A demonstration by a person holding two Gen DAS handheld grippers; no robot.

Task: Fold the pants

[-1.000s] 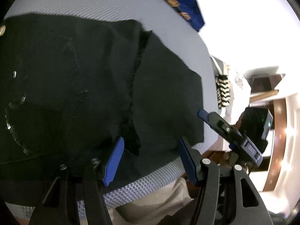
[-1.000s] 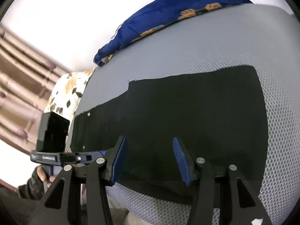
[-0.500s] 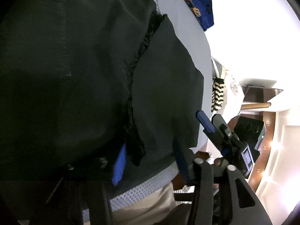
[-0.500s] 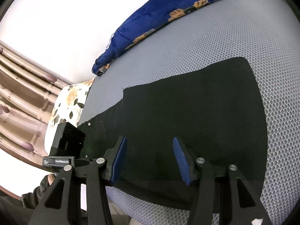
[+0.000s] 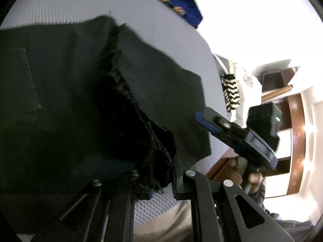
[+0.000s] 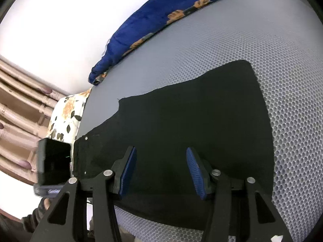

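Black pants (image 6: 191, 117) lie flat on a grey mesh mattress (image 6: 232, 40). In the left wrist view the pants (image 5: 70, 100) fill the left side, with a frayed seam edge (image 5: 157, 145) running down into my left gripper (image 5: 161, 179), which is shut on that edge near the mattress's front edge. My right gripper (image 6: 161, 169) is open, its blue pads (image 6: 193, 171) low over the near part of the pants. It also shows at the right of the left wrist view (image 5: 232, 133).
A blue patterned blanket (image 6: 161, 20) lies at the far edge of the mattress. A floral pillow (image 6: 66, 113) sits at the left. A black-and-white striped cloth (image 5: 231, 94) hangs beyond the mattress's right side. Wooden furniture (image 5: 278, 92) stands at the right.
My left gripper has closed on the frayed edge of the pants, which were between open jaws before. My right gripper has stayed open and moved slightly closer over the cloth.
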